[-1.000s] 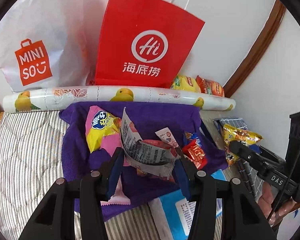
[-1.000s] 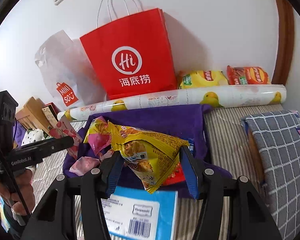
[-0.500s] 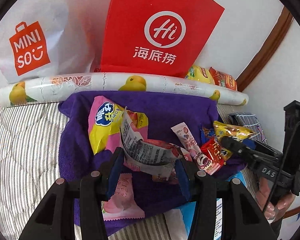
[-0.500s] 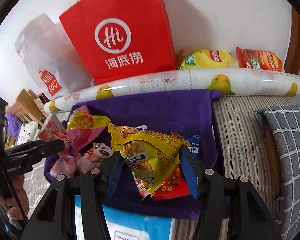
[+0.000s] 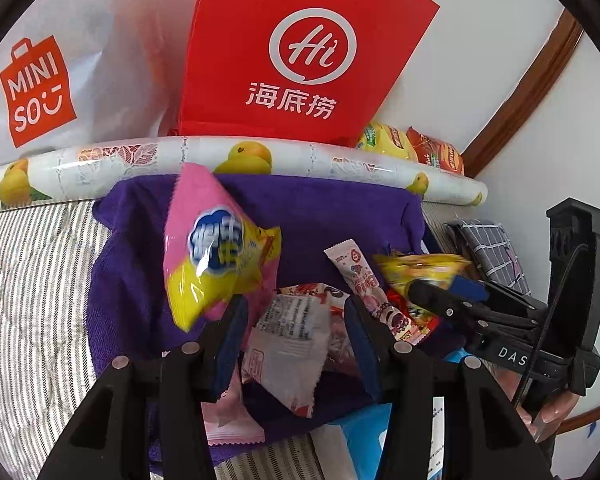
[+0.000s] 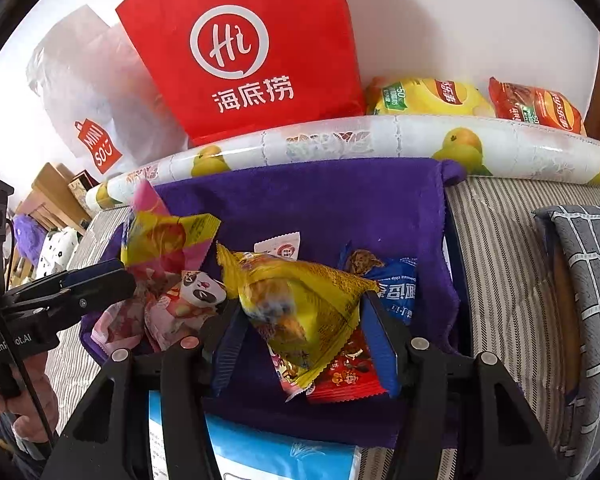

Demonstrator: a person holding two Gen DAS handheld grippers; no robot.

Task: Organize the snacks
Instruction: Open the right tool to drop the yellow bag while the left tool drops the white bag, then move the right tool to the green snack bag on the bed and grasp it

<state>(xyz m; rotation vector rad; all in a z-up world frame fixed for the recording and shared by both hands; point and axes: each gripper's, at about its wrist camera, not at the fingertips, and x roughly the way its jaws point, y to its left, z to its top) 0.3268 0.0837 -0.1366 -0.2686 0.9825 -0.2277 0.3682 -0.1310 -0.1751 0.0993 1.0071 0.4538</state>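
Right gripper had its jaws clamped on a yellow snack pack over the purple towel. Left gripper jaws sat apart around a white packet, grip unclear, pink-yellow bag at 11 o'clock.

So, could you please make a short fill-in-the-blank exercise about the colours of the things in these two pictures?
1. The right tongs grip a ___ snack packet.
2. The loose snacks lie on a ___ cloth.
3. The MINISO bag is mostly ___.
4. Behind the fruit-patterned roll stands a ___ paper bag.

Missing words: yellow; purple; white; red
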